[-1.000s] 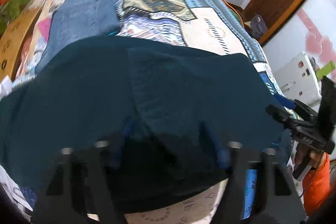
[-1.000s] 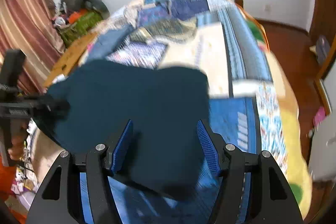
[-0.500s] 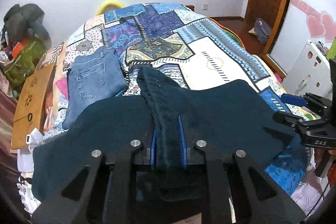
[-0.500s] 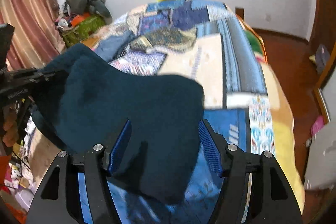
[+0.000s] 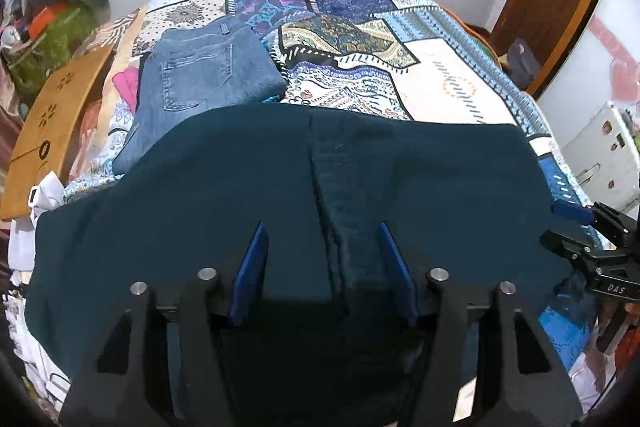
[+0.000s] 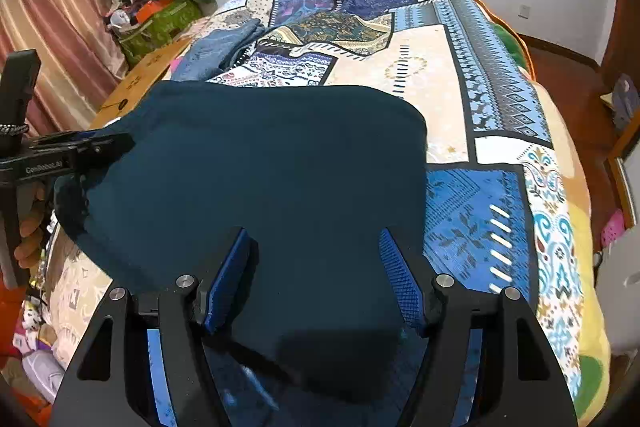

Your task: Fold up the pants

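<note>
- Two hand-held grippers sit over the dark teal pants (image 5: 400, 187), which I see spread flat across the near end of the bed (image 6: 500, 211).
- My left hand-held gripper (image 5: 322, 263) has its blue pads wide apart, straddling the raised centre seam (image 5: 340, 195); nothing is pinched between them.
- My right hand-held gripper (image 6: 314, 281) is spread just as wide above the cloth's near right corner, holding nothing.
- From the right wrist view, the left unit's tip seems to touch the pants' left edge, though I can't confirm contact.
- Folded blue jeans (image 5: 200, 79) lie on the quilt just beyond the pants, at far left.
</note>
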Tool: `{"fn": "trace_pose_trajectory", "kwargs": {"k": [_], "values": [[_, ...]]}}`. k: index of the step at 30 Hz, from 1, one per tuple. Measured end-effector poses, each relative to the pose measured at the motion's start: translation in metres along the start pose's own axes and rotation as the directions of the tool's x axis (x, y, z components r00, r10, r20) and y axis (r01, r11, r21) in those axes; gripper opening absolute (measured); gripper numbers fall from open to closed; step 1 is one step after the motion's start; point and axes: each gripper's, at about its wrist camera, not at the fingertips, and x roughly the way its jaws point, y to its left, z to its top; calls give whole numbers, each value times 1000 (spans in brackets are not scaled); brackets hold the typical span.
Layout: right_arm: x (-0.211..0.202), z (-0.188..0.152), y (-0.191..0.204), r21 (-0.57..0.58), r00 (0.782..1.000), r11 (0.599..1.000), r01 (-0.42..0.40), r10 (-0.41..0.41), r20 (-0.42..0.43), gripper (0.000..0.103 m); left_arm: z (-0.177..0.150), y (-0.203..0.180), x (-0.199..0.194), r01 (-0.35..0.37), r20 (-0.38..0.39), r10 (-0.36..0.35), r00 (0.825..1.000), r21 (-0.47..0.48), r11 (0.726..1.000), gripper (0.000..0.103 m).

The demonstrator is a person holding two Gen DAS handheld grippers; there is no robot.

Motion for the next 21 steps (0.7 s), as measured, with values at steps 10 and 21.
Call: {"fn": "trace_pose_trajectory", "kwargs": {"k": [10, 21], "values": [[-31, 14, 22, -20, 997, 1000, 24, -22, 70, 71, -20, 71, -78, -90, 149, 112, 983, -145, 985, 82], [-11, 47, 91, -116, 989, 992, -47, 63, 132, 75, -82, 204, -114, -108, 118, 190, 975, -498, 860, 89]]}}
